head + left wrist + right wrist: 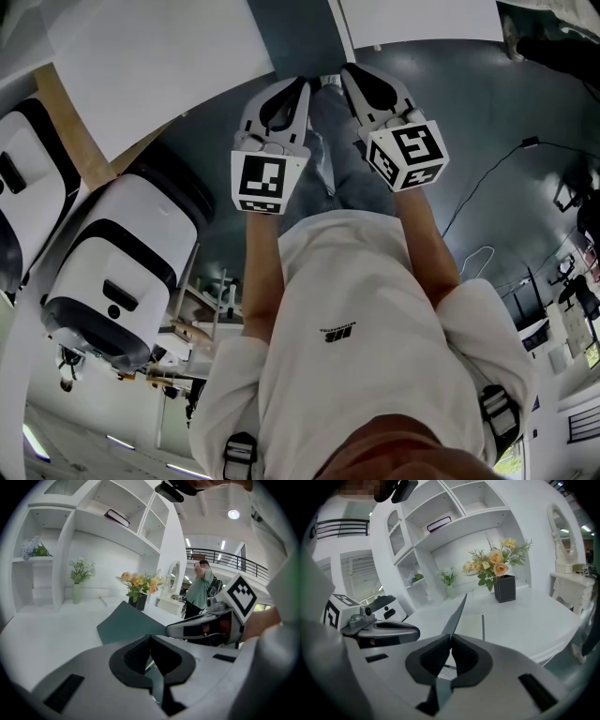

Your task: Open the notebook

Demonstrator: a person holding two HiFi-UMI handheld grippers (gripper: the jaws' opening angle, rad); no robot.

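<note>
The notebook's dark teal cover [295, 33] stands raised off the white desk [42, 634]. In the left gripper view the cover [124, 623] rises as a slanted sheet from my left gripper [151, 638], whose jaws are shut on its near edge. The right gripper [199, 627] meets the same edge from the right. The right gripper view shows the cover [457, 616] edge-on, pinched in my right gripper [450, 638], with a white page [472, 626] lying flat behind it. From the head view the left gripper [302, 84] and right gripper [345, 71] sit side by side at the cover.
A black box of flowers [504, 588] and a small vase [76, 592] stand at the back of the desk under white shelves holding a book [117, 517]. A mirror [561, 536] stands to the right. A person [199, 590] stands in the background. White machines [122, 272] sit left of me.
</note>
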